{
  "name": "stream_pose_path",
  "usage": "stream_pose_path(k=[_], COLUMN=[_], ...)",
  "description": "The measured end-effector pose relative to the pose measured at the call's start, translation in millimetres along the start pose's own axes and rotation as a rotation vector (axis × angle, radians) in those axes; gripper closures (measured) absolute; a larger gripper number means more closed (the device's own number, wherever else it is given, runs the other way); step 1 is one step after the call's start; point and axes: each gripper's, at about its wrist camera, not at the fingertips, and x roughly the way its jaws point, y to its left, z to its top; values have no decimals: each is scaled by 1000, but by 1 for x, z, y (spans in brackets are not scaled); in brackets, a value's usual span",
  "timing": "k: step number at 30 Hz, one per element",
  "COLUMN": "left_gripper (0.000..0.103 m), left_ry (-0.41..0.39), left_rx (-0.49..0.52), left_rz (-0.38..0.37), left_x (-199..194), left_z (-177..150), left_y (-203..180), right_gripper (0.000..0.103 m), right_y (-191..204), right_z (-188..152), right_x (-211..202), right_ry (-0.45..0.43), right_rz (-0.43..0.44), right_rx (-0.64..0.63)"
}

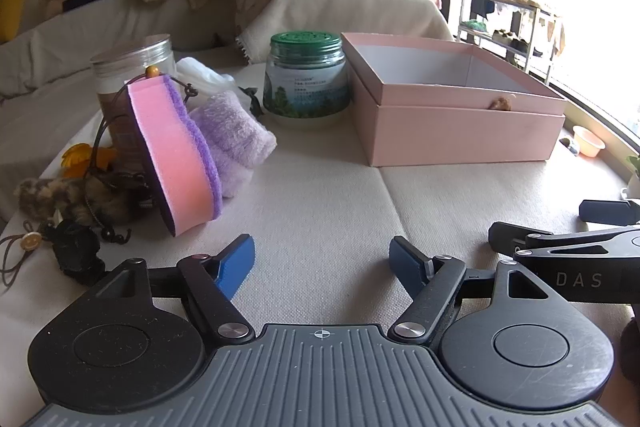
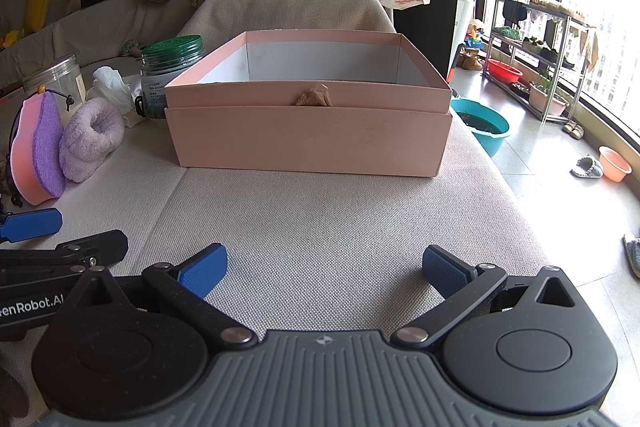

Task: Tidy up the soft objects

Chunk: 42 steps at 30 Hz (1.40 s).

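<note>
Both tongs idle above the cloth-covered surface (image 2: 320,211), side by side, nothing between the jaws. Left tongs (image 1: 322,259) stand wide apart; right tongs (image 2: 324,267) likewise wide apart and empty.

Soft items sit in a cluster at the left: pink-and-purple sponge (image 1: 176,155) propped on edge, lilac sock (image 1: 232,139) touching it on its right, brown plush (image 1: 72,199) low at far left among cords. Pink box (image 2: 304,131) stands open, straight ahead of the right tongs, well apart from the cluster; a tan scrap (image 2: 314,95) pokes out at its front rim.

Judgement: first pick not yet begun. Left tongs are nearest the sponge.
- Take it across its thickness; foam will compress, so close gently.
- A cord (image 1: 182,85) hangs beside the sponge; it may drag the jar (image 1: 132,67) behind.
- Lift clear before crossing to the box.
</note>
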Motion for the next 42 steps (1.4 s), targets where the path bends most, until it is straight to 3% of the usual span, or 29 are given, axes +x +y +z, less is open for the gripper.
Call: stream_pose_path(k=[20, 23, 26, 30, 33, 39, 42], left_gripper=[24, 36, 47, 47, 47, 49, 49], left_ry=[7, 13, -49, -149, -204, -107, -31], left_rx=[9, -11, -39, -59, -67, -296, -392], left_rz=[-11, -63, -147, -226, -174, 43, 14], left_x=[2, -3, -21, -54, -72, -65, -61], left_z=[3, 7, 13, 25, 34, 37, 30], left_y=[2, 10, 22, 52, 90, 202, 232], right_gripper=[0, 0, 0, 0, 0, 2, 8], right_y=[3, 1, 3, 3, 2, 9, 34], right_z=[1, 10, 13, 12, 15, 20, 25], right_x=[-4, -2, -3, -5, -5, -4, -12], right_ry=[19, 88, 118, 127, 153, 151, 91], right_rz=[5, 26, 12, 23, 30, 55, 136], right_rx=[-1, -10, -17, -26, -35, -107, -246])
